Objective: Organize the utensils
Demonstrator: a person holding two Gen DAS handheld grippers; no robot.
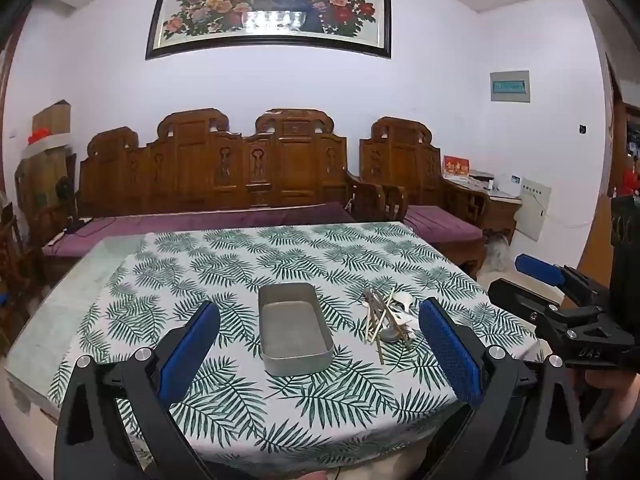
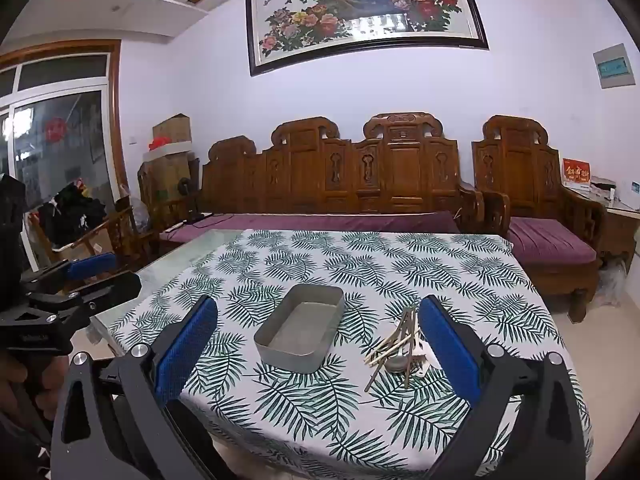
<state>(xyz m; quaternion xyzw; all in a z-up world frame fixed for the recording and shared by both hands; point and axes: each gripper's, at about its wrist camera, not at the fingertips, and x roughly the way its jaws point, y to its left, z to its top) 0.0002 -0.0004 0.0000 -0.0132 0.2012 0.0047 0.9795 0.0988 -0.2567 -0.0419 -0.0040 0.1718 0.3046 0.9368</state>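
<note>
Hovering with both jaws spread wide and empty, left gripper and right gripper; utensil pile untouched beside empty metal tray, nothing sorted yet.

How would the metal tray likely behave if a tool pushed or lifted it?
The metal tray looks thin-walled and empty, so probably light. Low and flat-bottomed, it should slide on the tablecloth rather than tip. Its smooth walls may be slippery.

left gripper | black frame | blue textured fingers | silver screws
</note>
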